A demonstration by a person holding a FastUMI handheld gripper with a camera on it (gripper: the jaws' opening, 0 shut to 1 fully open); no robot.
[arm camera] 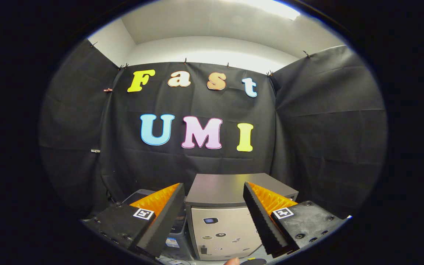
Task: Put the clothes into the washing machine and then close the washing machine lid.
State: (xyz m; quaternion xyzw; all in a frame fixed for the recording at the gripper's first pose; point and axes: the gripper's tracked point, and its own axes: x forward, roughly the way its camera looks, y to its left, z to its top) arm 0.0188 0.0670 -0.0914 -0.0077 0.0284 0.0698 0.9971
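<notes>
A boxy grey washing machine [222,213] stands upright against the foot of the black cloth wall [197,162], its pale front panel facing the gripper and its long axis running straight up and down. Its flat dark lid [226,188] lies closed and level across the top, a back corner tucked toward the fold where the rear cloth meets the right-hand cloth. Small dark marks and a little window dot the front panel; what they are is too small to tell.

The gripper [214,191] hangs in the air in front of the machine, its two fingers [261,221] spread wide apart with nothing between them but the view of the machine itself. The fingers frame the machine's front on either side, and the lid's front edge sits just ahead of their tips. Each finger carries a small square black-and-white marker [282,212] on its base.

Just beside the machine's left flank, partly hidden behind the left finger, sits a darker low unit [177,232] with a rounded top and labels on its face. At the near edge below the machine, a fingertip [232,261] of a person pokes into sight. Above the cloth, a white wall [212,48] and a bright ceiling light [271,7] show.
</notes>
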